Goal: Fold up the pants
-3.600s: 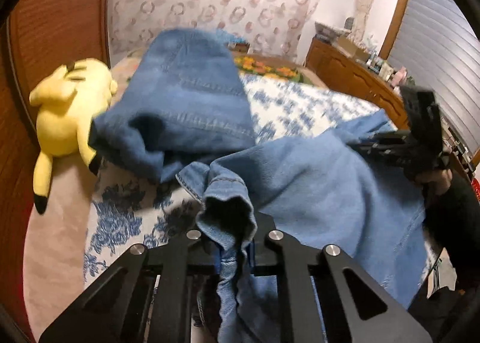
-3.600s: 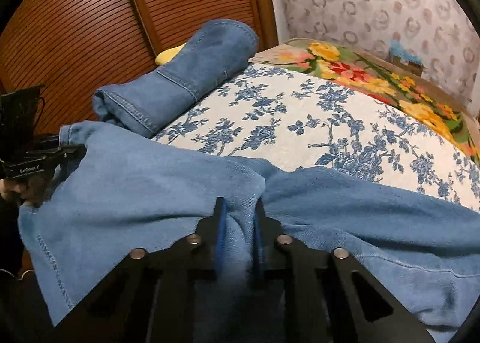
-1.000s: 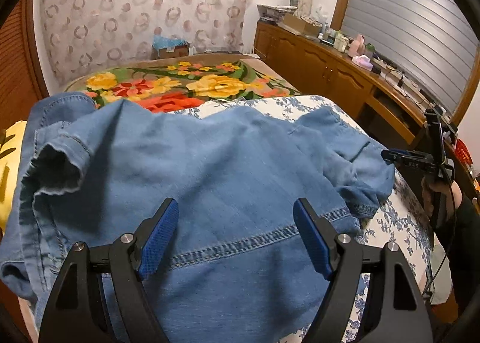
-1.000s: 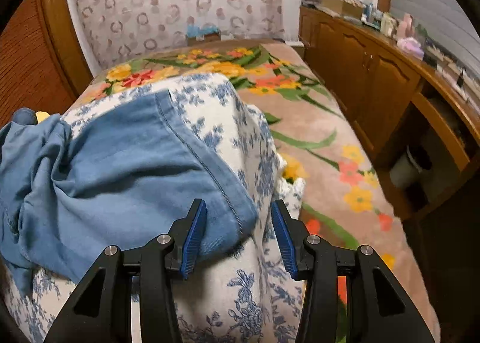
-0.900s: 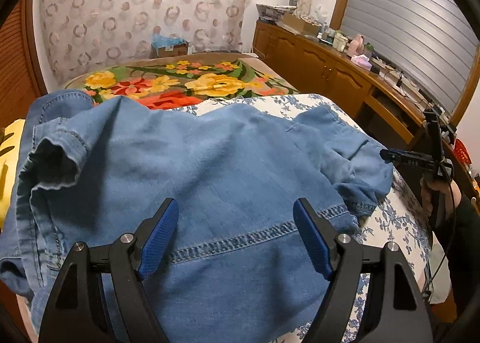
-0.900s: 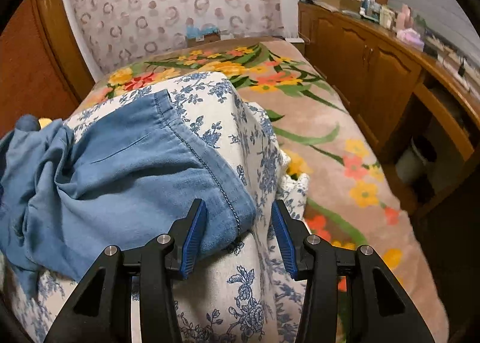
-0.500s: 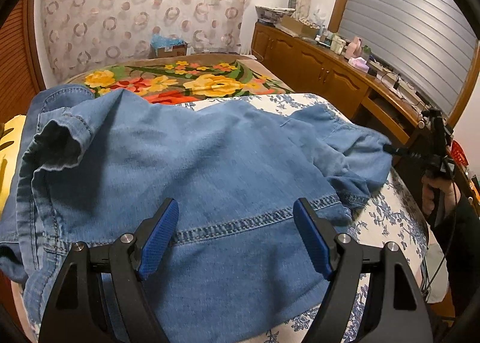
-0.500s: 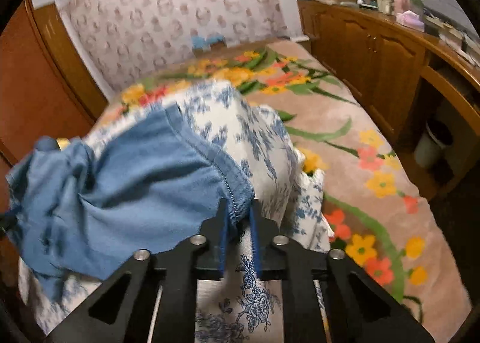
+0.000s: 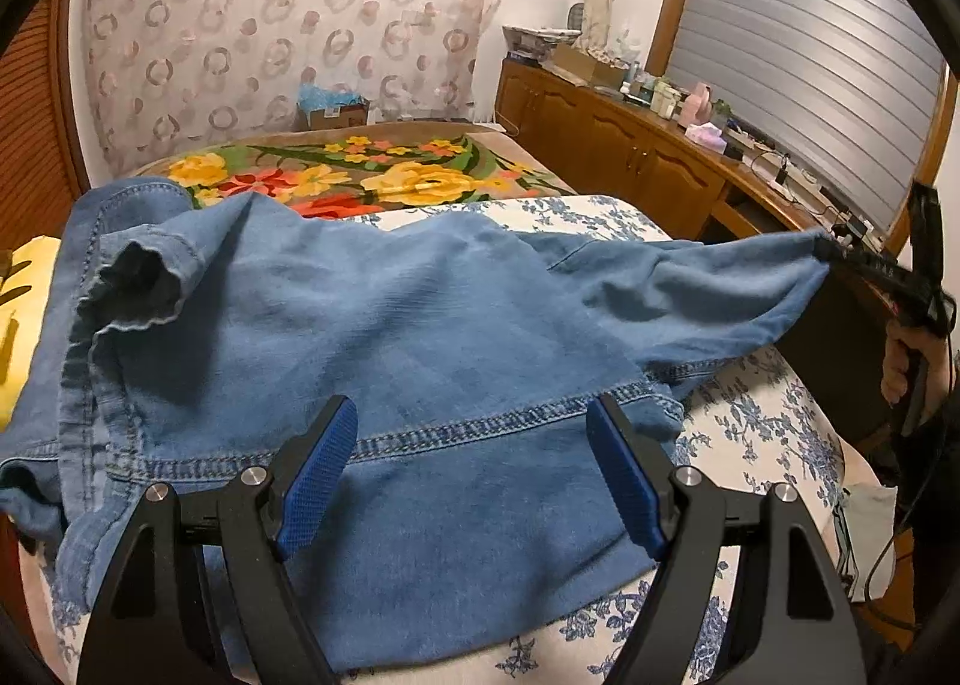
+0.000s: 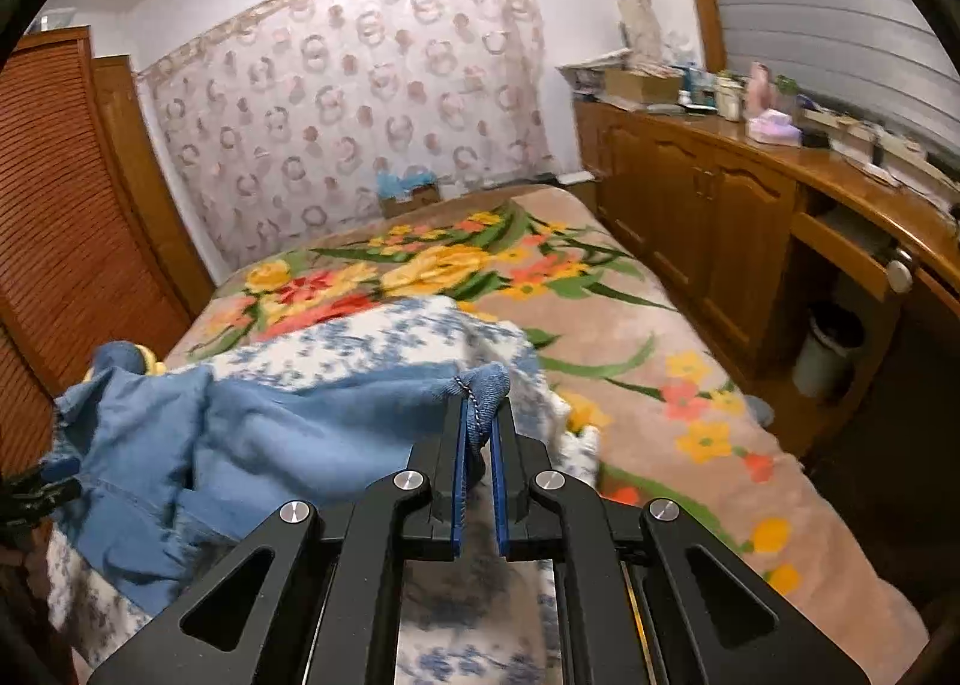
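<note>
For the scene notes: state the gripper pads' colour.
Blue, textured pads; clearest in the left wrist view.

Two matte black hand-held grippers, angular arms pierced by triangular cut-outs. Left gripper (image 9: pixel 468 469): blue, finely textured pads (image 9: pixel 315 466) lining both fingers, round silver screw heads at the pivots. Right gripper (image 10: pixel 478 433): same black linkage, four silver screw heads, thin blue pads (image 10: pixel 459 472) edge-on. Seen from the left wrist view, right gripper (image 9: pixel 864 262) black and slender, fitted with an upright black part behind. Hand (image 9: pixel 906 364) emerging from a dark sleeve; thin black cable hanging below.
</note>
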Available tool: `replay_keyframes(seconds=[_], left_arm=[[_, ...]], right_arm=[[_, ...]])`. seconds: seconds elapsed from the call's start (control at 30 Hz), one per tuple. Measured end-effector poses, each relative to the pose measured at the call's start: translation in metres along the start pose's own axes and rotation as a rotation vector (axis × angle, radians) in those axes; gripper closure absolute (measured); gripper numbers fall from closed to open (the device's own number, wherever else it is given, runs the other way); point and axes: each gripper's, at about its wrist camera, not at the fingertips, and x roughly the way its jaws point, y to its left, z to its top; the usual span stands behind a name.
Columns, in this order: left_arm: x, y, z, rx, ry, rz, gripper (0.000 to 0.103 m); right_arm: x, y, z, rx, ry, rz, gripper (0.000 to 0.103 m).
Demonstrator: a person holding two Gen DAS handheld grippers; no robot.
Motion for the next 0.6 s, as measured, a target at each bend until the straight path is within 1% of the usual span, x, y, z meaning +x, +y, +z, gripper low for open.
replay_keyframes(seconds=[0.1,0.2,0.4,0.47,0.5,0.57,0.6], left_arm=[[-0.008,0.005,0.0,-0.009,-0.012,0.013,0.024],[-0.018,0.012,0.0,-0.024,-0.03,0.032,0.024],[-0.042,0.029,-0.006,-0.062,-0.07,0.072,0.024],[-0.052,0.037,-0.008,-0.078,-0.086,0.09,0.024],[-0.056,0.041,-0.01,-0.087,-0.092,0.097,0.024],[-0.061,0.049,-0.014,-0.102,-0.099,0.109,0.024],[-0.064,0.052,-0.016,-0.11,-0.102,0.116,0.024]], right_arm=[[-0.002,0.026,0.018,-0.064,-0.032,0.073,0.096],[-0.004,0.065,0.036,-0.144,-0.065,0.167,0.096],[-0.022,0.164,0.07,-0.326,-0.124,0.414,0.096],[-0.03,0.199,0.077,-0.385,-0.128,0.504,0.096],[-0.03,0.212,0.079,-0.407,-0.123,0.533,0.096],[-0.025,0.238,0.081,-0.435,-0.079,0.6,0.096],[-0.019,0.246,0.082,-0.446,-0.057,0.614,0.096]])
